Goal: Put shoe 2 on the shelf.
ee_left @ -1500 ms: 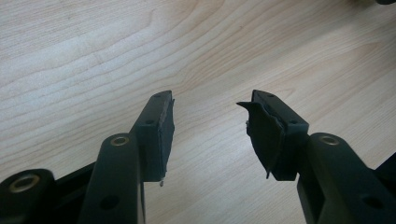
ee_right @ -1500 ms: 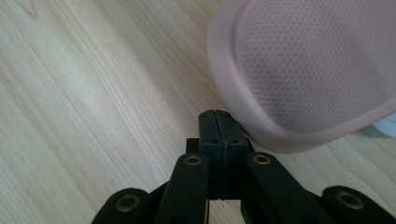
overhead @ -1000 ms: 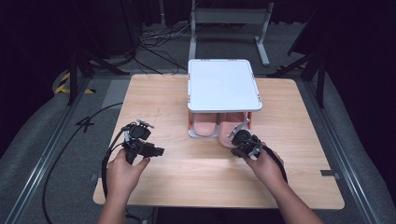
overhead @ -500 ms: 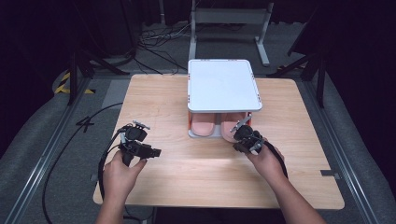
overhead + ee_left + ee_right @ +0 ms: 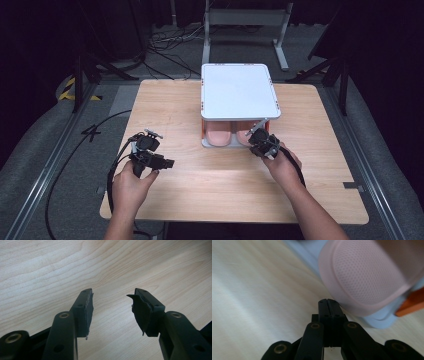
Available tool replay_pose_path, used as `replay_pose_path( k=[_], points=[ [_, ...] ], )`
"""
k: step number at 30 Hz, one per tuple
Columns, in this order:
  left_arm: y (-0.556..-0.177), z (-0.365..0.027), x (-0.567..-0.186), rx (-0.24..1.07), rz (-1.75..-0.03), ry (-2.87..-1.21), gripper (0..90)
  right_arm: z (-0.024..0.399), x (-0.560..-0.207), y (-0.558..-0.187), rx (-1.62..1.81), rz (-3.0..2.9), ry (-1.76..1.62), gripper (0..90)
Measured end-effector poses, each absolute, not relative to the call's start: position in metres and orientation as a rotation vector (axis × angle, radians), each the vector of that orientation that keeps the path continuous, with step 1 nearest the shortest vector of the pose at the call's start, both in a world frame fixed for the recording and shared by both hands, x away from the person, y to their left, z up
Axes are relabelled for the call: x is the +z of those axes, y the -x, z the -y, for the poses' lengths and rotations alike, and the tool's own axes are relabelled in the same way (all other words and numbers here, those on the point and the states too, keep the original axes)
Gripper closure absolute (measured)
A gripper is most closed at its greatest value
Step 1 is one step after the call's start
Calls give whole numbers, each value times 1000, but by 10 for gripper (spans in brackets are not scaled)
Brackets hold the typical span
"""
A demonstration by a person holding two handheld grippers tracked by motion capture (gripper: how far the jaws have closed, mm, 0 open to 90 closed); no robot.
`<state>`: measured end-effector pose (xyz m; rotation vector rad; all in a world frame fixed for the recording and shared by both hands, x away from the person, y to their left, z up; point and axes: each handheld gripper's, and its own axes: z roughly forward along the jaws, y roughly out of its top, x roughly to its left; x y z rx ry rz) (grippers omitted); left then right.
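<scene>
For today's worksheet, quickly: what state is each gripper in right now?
Left gripper: open, nothing between its jaws, over bare table.
Right gripper: shut, empty, beside the pink shoe.

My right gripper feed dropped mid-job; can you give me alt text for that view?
The right tool, jaws shut on nothing, points at the rounded toe of a pink mesh shoe just ahead. The shoe sits on a pale rack shelf above the wooden table.

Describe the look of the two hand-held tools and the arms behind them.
Both are black two-jaw tools. The left tool has flat dark pads, one frayed at its edge, brass-coloured rivets and a black cable. The right tool matches it. Forearms are bare; no sleeves show.
</scene>
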<state>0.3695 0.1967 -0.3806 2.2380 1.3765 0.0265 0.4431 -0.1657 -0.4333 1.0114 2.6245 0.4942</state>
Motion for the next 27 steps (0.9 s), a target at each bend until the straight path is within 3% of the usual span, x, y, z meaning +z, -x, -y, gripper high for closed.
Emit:
replay_pose_path(
  k=[14,20,24,27],
  points=[
    [-367,-200,-380,28,-1383,-2233,509,158,-434,-443,627,-2652,-960,852],
    [-360,-207,-376,73,-1378,-2205,513,170,-406,-425,801,-2603,-934,845],
    [-355,-206,-372,100,-1363,-2203,512,192,-383,-413,888,-2552,-944,785],
    [-354,-206,-372,114,-1357,-2198,508,211,-371,-405,908,-2510,-942,681]
  ],
)
